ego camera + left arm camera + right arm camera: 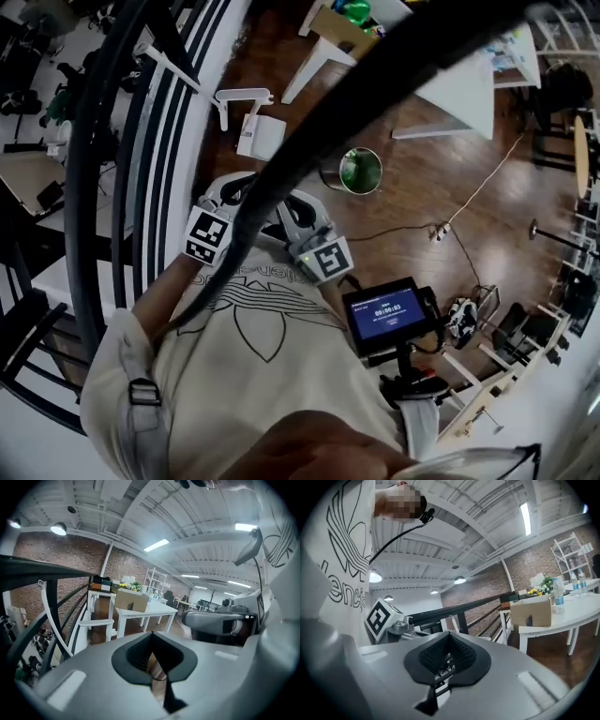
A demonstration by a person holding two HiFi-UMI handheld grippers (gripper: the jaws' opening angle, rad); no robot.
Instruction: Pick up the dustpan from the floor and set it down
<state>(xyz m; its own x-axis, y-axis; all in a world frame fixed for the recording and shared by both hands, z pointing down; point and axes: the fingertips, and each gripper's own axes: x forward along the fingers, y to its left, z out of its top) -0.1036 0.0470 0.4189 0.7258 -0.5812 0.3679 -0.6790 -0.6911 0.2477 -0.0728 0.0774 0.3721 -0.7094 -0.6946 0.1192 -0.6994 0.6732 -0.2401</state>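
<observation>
**Head view.** The person's white T-shirt (253,366) fills the lower half. The left gripper (234,187) and the right gripper (292,208) are held side by side at the chest, each with a black-and-white marker cube. The flat white plastic dustpan (260,137) lies on the brown wooden floor (422,178) at 12 o'clock from the grippers. It is well apart from both of them and just beside the black metal railing (141,187). A round metal bin with a green liner (359,172) stands at 2 o'clock from the grippers. A white table (464,89) lies farther out in the same direction. A small dark screen with a blue display (384,314) sits at 4 o'clock.

**Left gripper view.** The left gripper (153,666) has its black ribbed pads closed on each other, with nothing between them. A white table carrying a brown cardboard box (131,601) stands at 12 o'clock. The railing (51,573) crosses at 9 o'clock, and the grey body of the right gripper (218,623) shows at 3 o'clock.

**Right gripper view.** The right gripper (440,667) likewise has its pads closed together and empty. The left gripper's marker cube (378,616) appears at 10 o'clock. The cardboard box (530,612) on the table is at 3 o'clock, in front of a red brick wall (525,564).
</observation>
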